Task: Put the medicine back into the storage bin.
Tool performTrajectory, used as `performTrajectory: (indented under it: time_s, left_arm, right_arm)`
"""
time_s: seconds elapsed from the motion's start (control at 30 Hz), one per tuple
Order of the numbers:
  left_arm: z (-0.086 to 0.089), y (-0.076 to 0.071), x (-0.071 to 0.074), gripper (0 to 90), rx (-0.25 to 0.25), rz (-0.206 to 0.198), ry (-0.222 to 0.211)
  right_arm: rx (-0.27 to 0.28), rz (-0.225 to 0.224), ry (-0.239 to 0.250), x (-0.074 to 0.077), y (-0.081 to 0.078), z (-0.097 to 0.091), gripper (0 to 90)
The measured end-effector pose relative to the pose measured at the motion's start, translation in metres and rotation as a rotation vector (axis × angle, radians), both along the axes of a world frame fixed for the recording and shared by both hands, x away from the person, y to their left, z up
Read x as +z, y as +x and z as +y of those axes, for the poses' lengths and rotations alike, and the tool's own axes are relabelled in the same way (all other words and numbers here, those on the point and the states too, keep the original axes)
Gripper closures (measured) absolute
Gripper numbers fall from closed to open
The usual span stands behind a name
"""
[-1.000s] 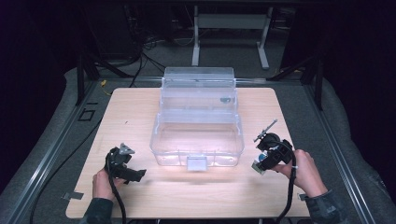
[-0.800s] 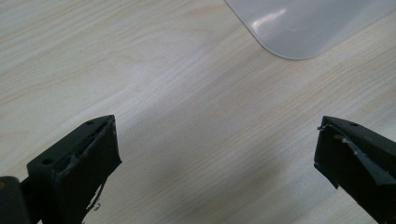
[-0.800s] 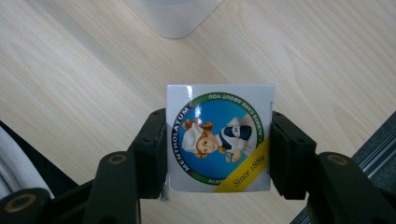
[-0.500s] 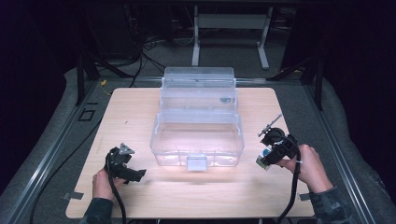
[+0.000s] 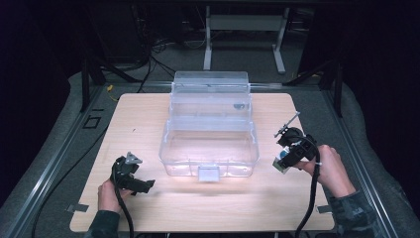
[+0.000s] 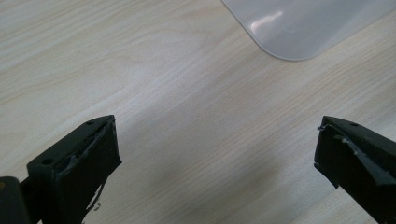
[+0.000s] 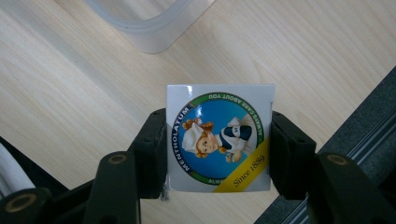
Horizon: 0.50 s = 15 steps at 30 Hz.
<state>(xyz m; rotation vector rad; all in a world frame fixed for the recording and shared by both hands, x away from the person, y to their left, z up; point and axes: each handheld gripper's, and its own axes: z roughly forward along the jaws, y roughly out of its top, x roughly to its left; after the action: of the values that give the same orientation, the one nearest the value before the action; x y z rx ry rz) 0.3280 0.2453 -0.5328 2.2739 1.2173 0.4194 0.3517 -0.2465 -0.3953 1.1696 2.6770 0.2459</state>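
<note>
Item: small carton [image 7: 219, 138], printed face reading "Mentholatum… Since 1889", white with a blue roundel and yellow corner band.

Grip: your right fingers [image 7: 152, 149] were clamped on its two opposite side walls, one pad per wall, printed face square to the right gripper view. The right gripper [image 5: 289, 156] held it lifted off the bench [image 5: 148, 114], at about 3 o'clock from the clear plastic box [image 5: 210, 129], just beside that box's right wall.

Handling: judged light and stiff-walled but crushable; card skin fairly smooth, so a moderate squeeze on the flat walls suited it better than on corners or end flaps.

Orientation: the printed face pointed back along the fingers toward your hand. The lettering read tilted toward 1 o'clock. Its long axis could not be told, as only this near-square face showed.

Your left fingers [image 6: 74, 163] stood released and wide apart, nothing between them, over bare wood. The left gripper [image 5: 133, 178] lay at about 8 o'clock from the box, whose rounded corner [image 6: 299, 28] showed ahead at 1 o'clock.
</note>
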Motion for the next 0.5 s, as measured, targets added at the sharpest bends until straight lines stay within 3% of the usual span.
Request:
performTrajectory:
  time_s: [0.03,0.1,0.13,0.2,0.33,0.4,0.43,0.5]
  left_arm:
    - [0.0,0.0,0.0,0.1,0.0,0.003,0.001]
    - [0.0,0.0,0.0,0.0,0.001,0.004,0.002]
    - [0.0,0.0,0.0,0.1,0.001,0.001,0.002]
    - [0.0,0.0,0.0,0.1,-0.001,0.001,0.003]
    - [0.0,0.0,0.0,0.1,-0.003,0.001,0.004]
    - [-0.001,0.0,0.0,0.1,-0.001,0.002,0.002]
    - [-0.001,0.0,0.0,0.1,-0.001,0.003,0.003]
    - [-0.001,0.0,0.0,0.1,-0.002,0.003,0.003]
  right_arm:
    - [-0.003,-0.02,0.01,-0.001,0.0,0.0,46.5]
    - [0.005,0.002,-0.009,0.003,0.002,0.001,46.5]
    - [0.002,-0.021,0.004,0.002,0.003,0.001,46.5]
    - [0.006,-0.022,0.007,0.003,0.004,0.001,46.5]
    - [0.009,-0.038,-0.017,0.01,0.007,0.004,46.5]
    - [0.022,-0.028,0.015,0.012,0.008,0.004,46.5]
    - [0.019,-0.041,-0.025,0.014,0.008,0.006,46.5]
    - [0.023,-0.036,-0.018,0.016,0.009,0.008,46.5]
